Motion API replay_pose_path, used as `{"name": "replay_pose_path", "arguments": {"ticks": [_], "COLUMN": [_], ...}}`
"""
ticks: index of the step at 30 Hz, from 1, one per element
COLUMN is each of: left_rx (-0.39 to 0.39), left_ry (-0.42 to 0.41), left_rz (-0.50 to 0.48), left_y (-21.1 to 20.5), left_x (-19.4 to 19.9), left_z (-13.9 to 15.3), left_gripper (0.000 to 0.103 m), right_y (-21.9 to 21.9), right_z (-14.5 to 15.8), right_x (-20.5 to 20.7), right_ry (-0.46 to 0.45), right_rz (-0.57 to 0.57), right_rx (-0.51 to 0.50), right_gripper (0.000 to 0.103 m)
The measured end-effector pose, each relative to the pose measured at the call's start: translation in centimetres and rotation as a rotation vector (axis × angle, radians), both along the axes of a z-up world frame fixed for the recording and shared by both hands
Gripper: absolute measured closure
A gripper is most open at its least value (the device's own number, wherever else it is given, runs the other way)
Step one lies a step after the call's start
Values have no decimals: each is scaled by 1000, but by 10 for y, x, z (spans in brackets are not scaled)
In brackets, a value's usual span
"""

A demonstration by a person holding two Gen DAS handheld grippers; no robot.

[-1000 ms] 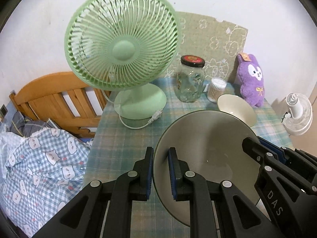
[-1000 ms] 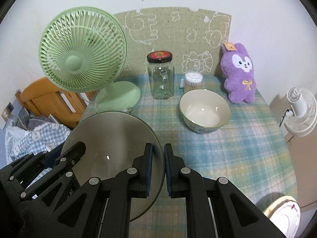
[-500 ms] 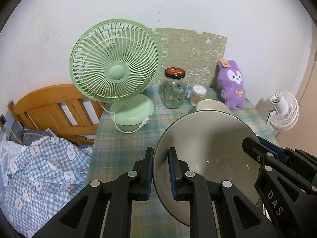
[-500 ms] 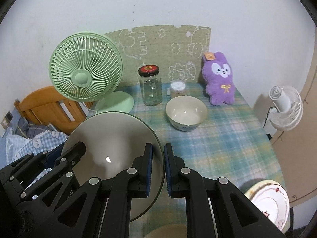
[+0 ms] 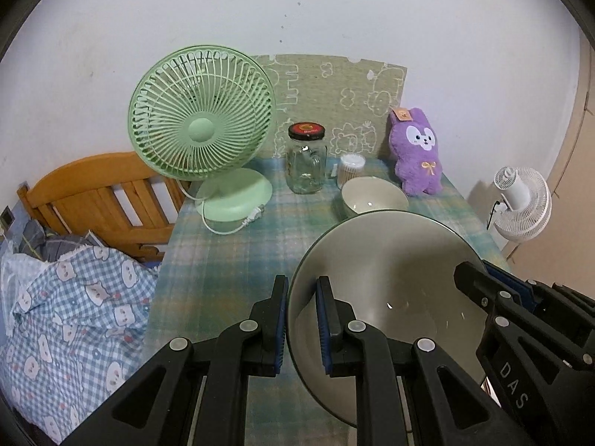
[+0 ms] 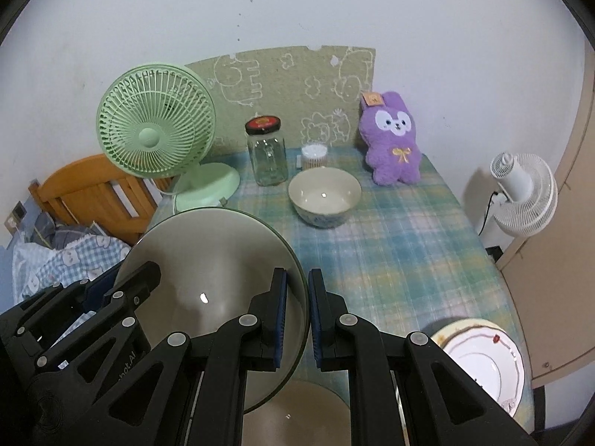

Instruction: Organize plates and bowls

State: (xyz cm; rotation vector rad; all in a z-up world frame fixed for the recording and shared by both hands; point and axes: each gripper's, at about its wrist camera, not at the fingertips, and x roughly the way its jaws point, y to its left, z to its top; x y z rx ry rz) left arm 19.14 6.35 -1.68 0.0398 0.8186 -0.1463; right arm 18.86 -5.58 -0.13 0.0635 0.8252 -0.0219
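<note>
Both tools clamped one large grey-green round plate by opposite rims, above the plaid tabletop.

The left tool [image 5: 301, 319] pinched the large grey-green round plate [image 5: 386, 271] at its left rim, and the right tool [image 6: 297, 319] pinched the same plate at its right rim, each narrow on the thin edge. The plate sat tilted above the green-and-blue plaid tabletop [image 6: 401, 252]. In the right wrist view, a cream round bowl [image 6: 324, 197] stood at 12 o'clock from the tool. A white gold-trimmed plate [image 6: 479, 360] lay at 4 o'clock near the tabletop's edge. Beyond the bowl stood a clear glass jar with a dark lid [image 6: 267, 152], a pale green desk fan [image 6: 156, 137] at 10 o'clock and a purple plush rabbit [image 6: 394, 141] at 1 o'clock.
</note>
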Motion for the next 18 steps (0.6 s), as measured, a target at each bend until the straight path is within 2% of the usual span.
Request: {"name": "replay_pose_path", "arguments": {"ticks": [18], "left_rx": [-4], "left_ry": [87], "left_rz": [31], "left_y": [-37], "left_x": [-45], "left_z": [-31], "left_gripper": [91], "right_y": [-41], "right_z": [-31], "right_x": [-45], "right_ry": [81], "right_rz": [30], "right_rx": [-5], "right_gripper": [89]}}
